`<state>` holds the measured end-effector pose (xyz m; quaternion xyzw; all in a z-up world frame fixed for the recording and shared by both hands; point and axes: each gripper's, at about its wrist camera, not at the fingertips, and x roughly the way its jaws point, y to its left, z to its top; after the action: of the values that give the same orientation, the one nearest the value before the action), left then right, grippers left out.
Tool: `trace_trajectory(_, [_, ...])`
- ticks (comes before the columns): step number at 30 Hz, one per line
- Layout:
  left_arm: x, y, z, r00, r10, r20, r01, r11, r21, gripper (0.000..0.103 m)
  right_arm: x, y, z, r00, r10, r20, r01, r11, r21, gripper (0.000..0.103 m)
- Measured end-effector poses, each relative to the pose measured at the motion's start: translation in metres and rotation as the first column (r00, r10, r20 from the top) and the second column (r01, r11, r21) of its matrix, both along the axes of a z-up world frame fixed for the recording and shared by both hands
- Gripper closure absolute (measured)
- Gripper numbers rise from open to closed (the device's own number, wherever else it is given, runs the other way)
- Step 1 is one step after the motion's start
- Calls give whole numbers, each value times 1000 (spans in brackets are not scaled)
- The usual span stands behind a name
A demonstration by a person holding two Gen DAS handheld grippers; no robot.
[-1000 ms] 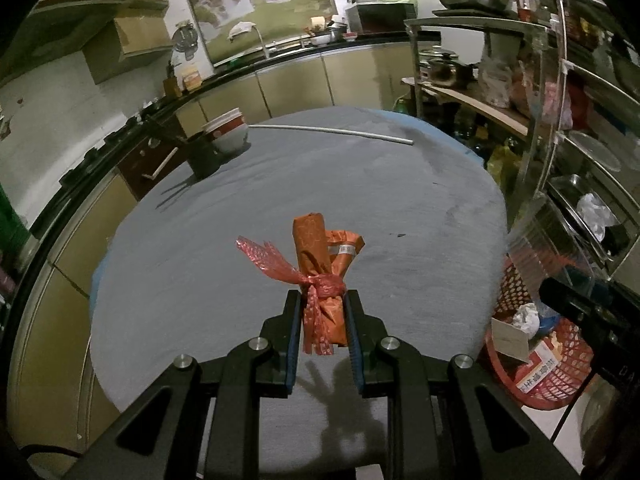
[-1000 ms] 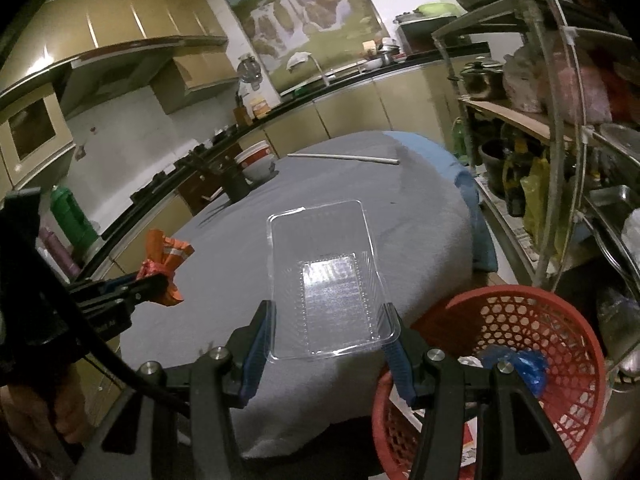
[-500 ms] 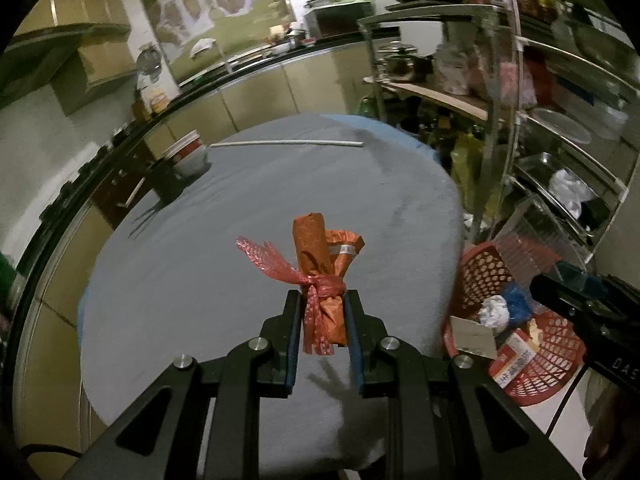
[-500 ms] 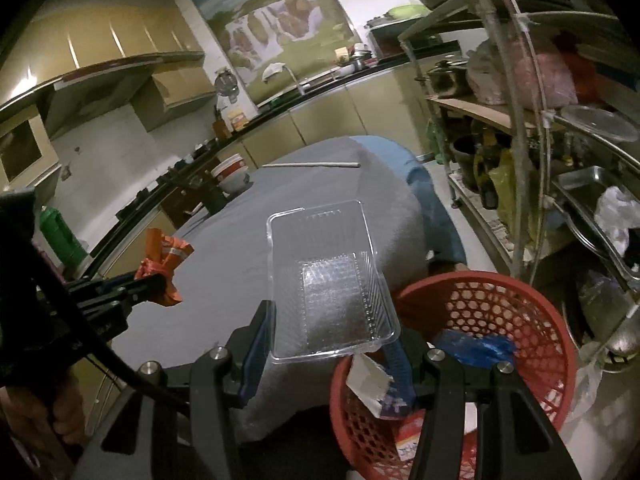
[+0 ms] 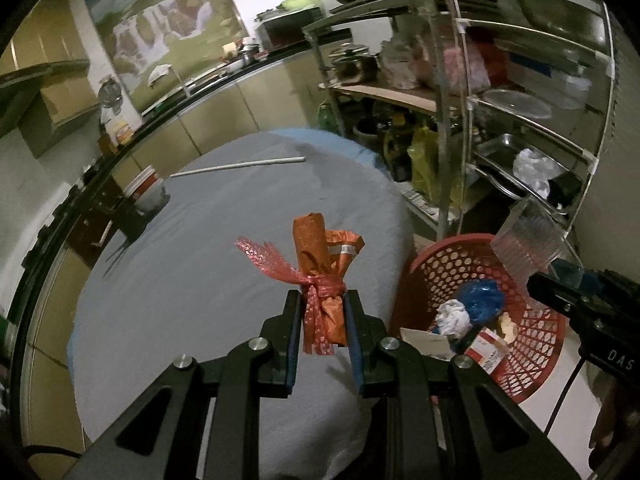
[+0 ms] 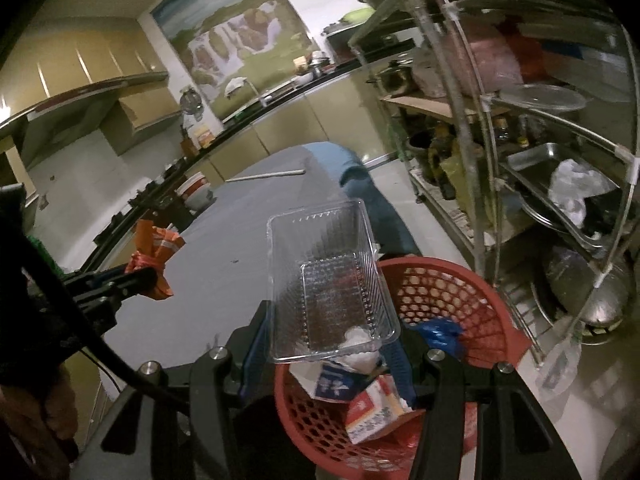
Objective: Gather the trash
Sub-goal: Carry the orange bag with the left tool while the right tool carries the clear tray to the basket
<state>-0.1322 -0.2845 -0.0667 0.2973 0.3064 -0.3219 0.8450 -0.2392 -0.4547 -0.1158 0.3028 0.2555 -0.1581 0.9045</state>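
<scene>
Over the red basket (image 6: 460, 312) hangs the right claw (image 6: 326, 354), clamped part-open across a clear plastic tray (image 6: 328, 280). Left claw (image 5: 322, 320), pinched tight on an orange wrapper bundle (image 5: 322, 276), sits above the grey worktop (image 5: 208, 264), short of the basket's rim. Risk? That tray is wide and light; dropped off-centre, it could catch the rim and tip onto the floor. The bundle, released now, lands on the worktop. Room's decent: basket mouth open, trash only at the bottom, though the metal rack (image 6: 500, 168) crowds the far side.
</scene>
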Motion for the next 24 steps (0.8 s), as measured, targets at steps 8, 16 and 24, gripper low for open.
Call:
trace_trajectory(8, [-8, -15, -4, 999, -49, -1, 49, 999, 10, 81, -21, -13, -8, 998, -59, -24, 59, 998, 16, 47])
trace_trajectory(16, [-15, -29, -6, 996, -93, -6, 93, 995, 19, 81, -34, -22, -12, 995, -98, -36, 98, 995, 19, 47])
trace_trajectory(24, [-20, -40, -9, 993, -121, -14, 121, 992, 23, 81, -34, -23, -12, 994, -107, -39, 108, 994, 21, 47])
